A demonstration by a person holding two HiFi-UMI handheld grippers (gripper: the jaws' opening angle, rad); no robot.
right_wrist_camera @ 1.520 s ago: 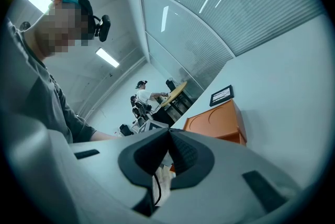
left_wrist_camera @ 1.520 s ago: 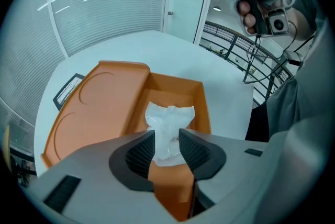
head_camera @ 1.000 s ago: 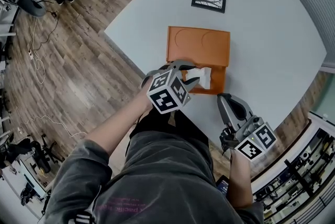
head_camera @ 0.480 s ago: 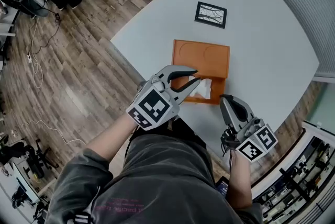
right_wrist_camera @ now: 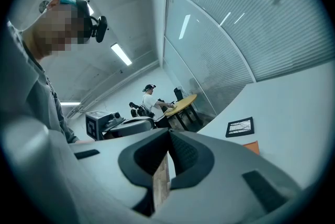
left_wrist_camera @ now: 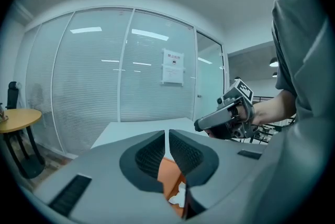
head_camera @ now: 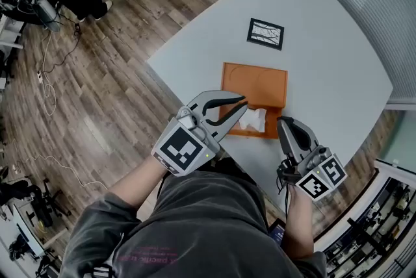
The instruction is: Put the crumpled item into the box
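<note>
The orange box (head_camera: 255,83) lies on the white table (head_camera: 325,62). The crumpled white item (head_camera: 252,119) rests inside it, against its near wall. My left gripper (head_camera: 242,103) hovers over the box's near left corner, just left of the item and apart from it. Its jaws are closing to a thin slit with nothing between them. Under them in the left gripper view show the box (left_wrist_camera: 168,176) and the item (left_wrist_camera: 179,198). My right gripper (head_camera: 284,121) is shut and empty, right of the box near the table's front edge.
A black-framed picture (head_camera: 265,33) lies on the table beyond the box. Wood floor (head_camera: 97,95) runs to the left. The right gripper view shows the picture (right_wrist_camera: 240,126), a round yellow table (right_wrist_camera: 180,103) and a person (right_wrist_camera: 152,100) far off.
My left gripper has drawn back from the crumpled item toward me and its jaws have gone from wide to nearly together. The item stays in the box. The right gripper has barely moved.
</note>
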